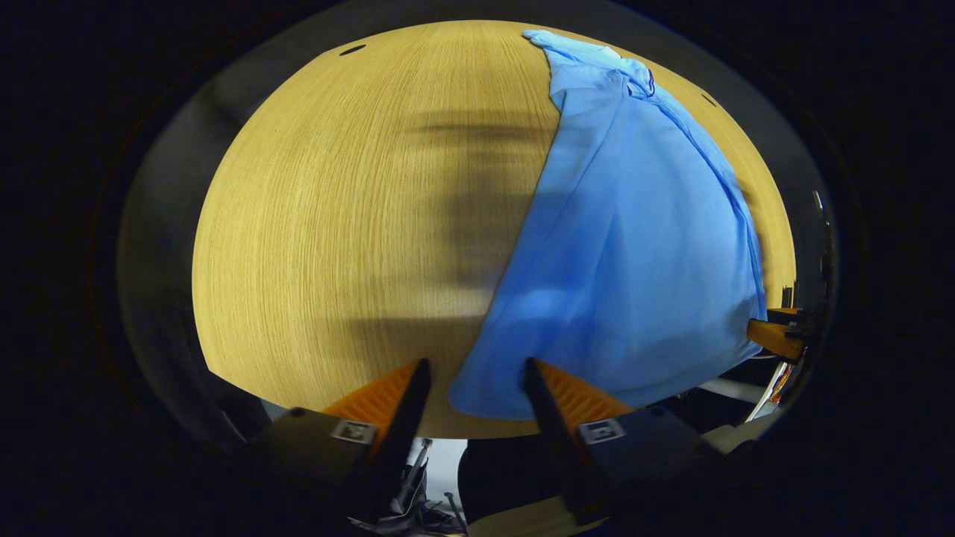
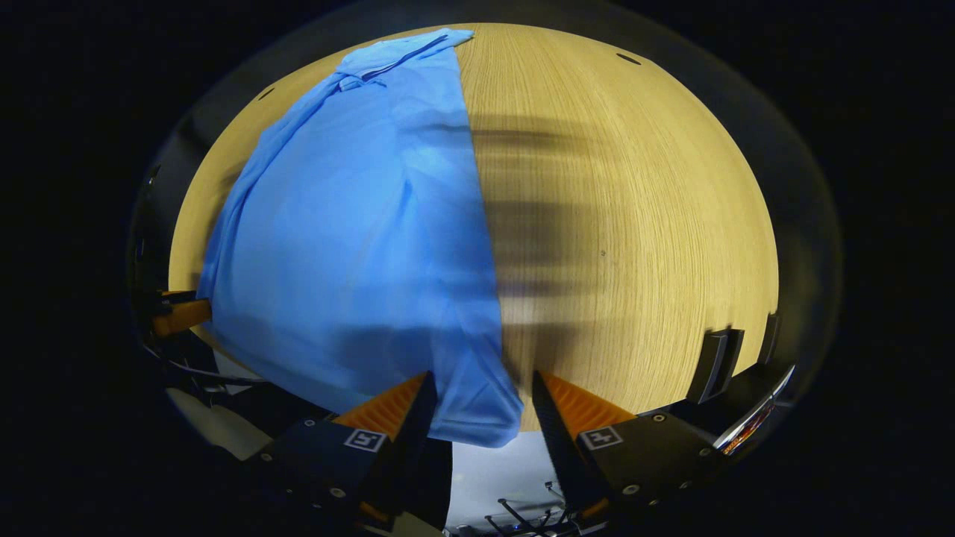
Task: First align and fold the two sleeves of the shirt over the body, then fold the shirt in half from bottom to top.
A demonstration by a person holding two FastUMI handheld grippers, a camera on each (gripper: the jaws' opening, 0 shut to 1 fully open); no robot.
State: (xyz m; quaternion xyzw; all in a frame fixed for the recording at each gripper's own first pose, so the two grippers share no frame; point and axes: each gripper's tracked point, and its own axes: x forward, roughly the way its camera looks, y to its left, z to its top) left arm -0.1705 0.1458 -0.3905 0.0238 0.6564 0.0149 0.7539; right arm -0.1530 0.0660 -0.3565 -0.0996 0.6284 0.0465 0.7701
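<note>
The blue shirt [image 1: 627, 253] lies flat on the wooden table [image 1: 336, 224]; each near bottom corner sits between the parted fingers of the left gripper [image 1: 477, 373] and right gripper [image 2: 481, 384].

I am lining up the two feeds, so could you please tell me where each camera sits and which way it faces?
Left gripper view: rides the left tongs, open at the near table edge, facing the shirt hem's left corner.
Right gripper view: rides the right tongs, open, facing the hem's right corner.
Shared: shirt, table, each other's fingertip.
</note>
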